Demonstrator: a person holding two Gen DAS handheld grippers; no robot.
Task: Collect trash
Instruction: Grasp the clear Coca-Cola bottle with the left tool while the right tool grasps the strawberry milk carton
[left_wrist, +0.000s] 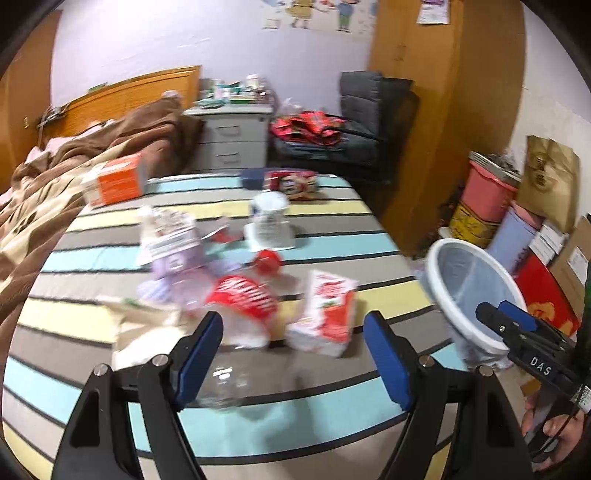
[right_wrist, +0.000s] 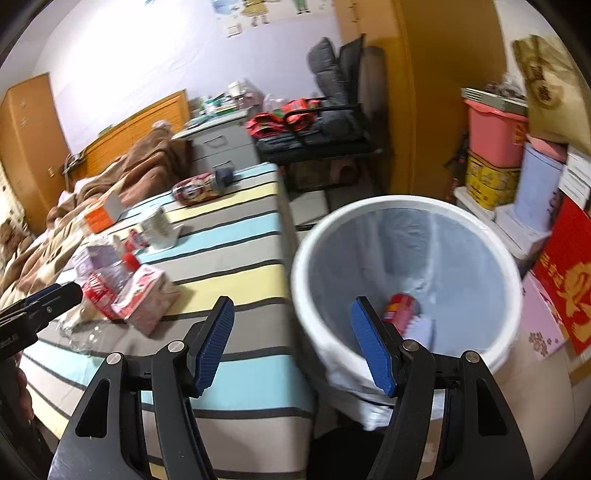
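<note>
Right wrist view: right gripper (right_wrist: 291, 339) tilted down over the edge of the white bin (right_wrist: 406, 206) beside the bed (right_wrist: 236, 229), jaws wide apart, nothing between them; red can (right_wrist: 400, 310) already lying inside. Left wrist view: left gripper (left_wrist: 293, 354) angled down over the clear plastic bottle (left_wrist: 236, 321) and red-and-white carton (left_wrist: 328, 310), jaws spread, gripping nothing. Likely mid-collection, between drop and next pick. Next: lower onto the bottle, close, carry to the bin.
</note>
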